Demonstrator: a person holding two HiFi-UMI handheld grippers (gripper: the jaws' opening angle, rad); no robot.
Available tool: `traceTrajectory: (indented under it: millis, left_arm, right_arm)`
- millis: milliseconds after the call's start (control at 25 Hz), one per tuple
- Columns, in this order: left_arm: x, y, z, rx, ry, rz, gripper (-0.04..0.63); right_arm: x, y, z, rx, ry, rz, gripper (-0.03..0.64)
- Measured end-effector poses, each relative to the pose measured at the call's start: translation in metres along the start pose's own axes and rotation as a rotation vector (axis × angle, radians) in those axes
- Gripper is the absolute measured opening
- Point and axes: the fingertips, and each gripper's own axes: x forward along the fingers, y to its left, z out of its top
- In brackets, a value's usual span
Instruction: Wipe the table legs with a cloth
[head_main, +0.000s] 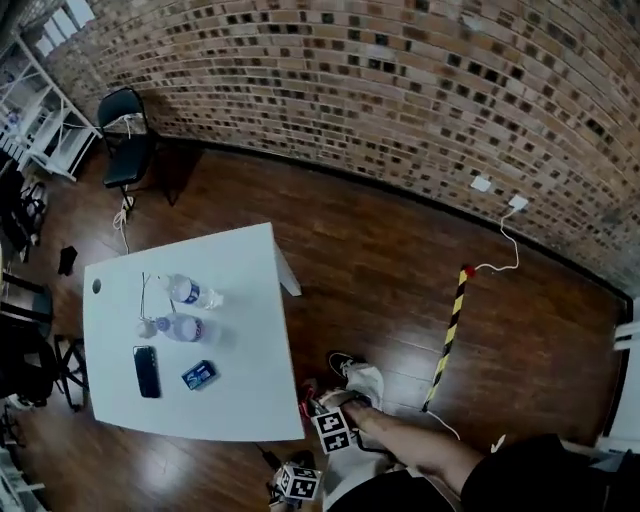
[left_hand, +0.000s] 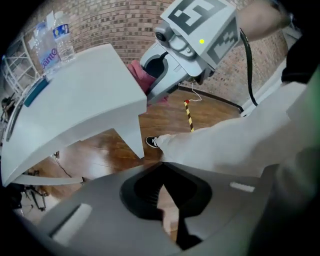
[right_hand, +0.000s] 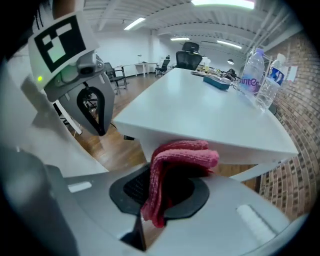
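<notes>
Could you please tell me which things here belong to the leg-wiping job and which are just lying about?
Job: pink cloth, right gripper holding it, white table, table leg.
Lying about: two water bottles, phone, blue box, black chair.

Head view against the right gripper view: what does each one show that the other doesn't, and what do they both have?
Only the head view shows the yellow-and-black striped strip on the floor and the person's shoe. Only the right gripper view shows the right gripper with its jaws shut on the pink cloth, close under the table's edge, and the ceiling lights. Both show the white table, the two water bottles on it, the brick wall and the left gripper.
</notes>
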Motion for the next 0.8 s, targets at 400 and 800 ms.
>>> traceTrajectory:
  millis: [400,800]
  left_arm:
    - [-0.031,-0.001,0.022,-0.386,0.024,0.007,0.0]
    - [-0.017,-0.024,0.088,-0.601,0.033,-0.036,0.0]
  right_arm:
    - [-0.008,-0.112,-0.017,-0.079,0.021,0.115,0.052]
    - [-0.022,-0.246,-0.06,-0.086,0.053,0.134,0.052]
